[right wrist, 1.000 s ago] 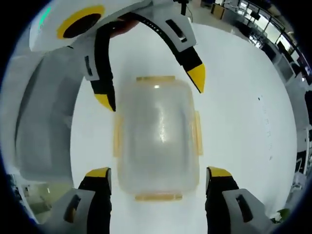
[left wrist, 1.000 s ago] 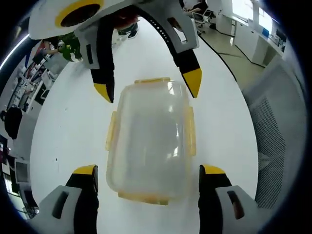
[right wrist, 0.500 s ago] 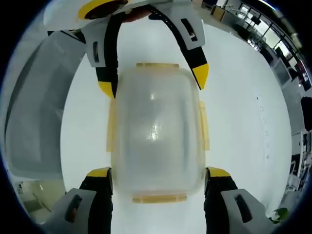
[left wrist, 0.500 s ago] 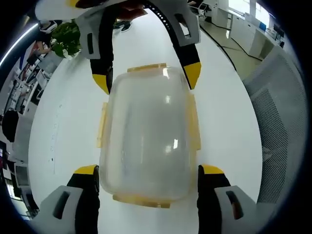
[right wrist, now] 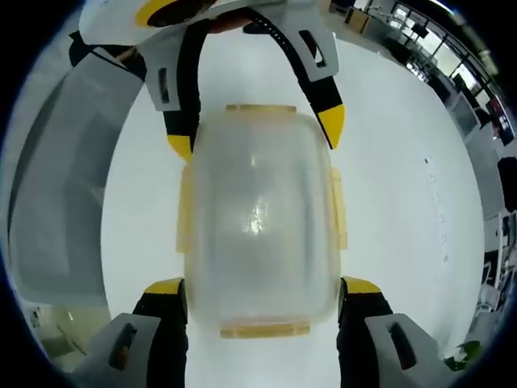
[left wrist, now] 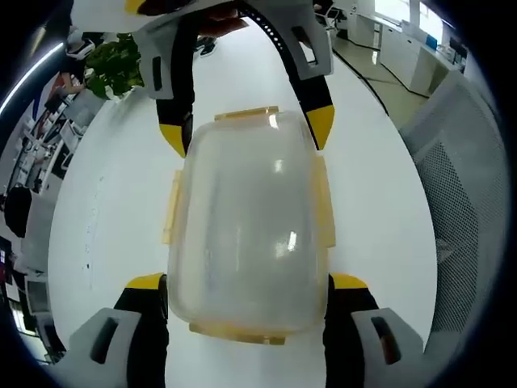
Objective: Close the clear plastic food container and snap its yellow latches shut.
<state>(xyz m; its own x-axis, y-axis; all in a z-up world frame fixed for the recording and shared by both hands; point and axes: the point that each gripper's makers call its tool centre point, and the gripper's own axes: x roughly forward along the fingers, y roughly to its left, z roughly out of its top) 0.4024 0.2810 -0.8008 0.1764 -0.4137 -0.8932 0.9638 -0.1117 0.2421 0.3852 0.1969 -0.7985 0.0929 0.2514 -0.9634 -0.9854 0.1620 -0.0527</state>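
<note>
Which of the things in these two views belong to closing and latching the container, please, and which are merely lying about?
For the job:
- clear plastic container, lid on
- its yellow latches, standing out at the sides and ends
- left claw, open astride one end
- right claw, open astride the other end

Lying about:
- white table
- potted plant
- mesh chair

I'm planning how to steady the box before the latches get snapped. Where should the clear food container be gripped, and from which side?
Probably across the narrow width of the clear food container, at each short end, jaws on the two long side walls. Both grippers already straddle it so: left gripper at one end, right gripper at the opposite. Stay off the yellow latches flared along the sides.
</note>
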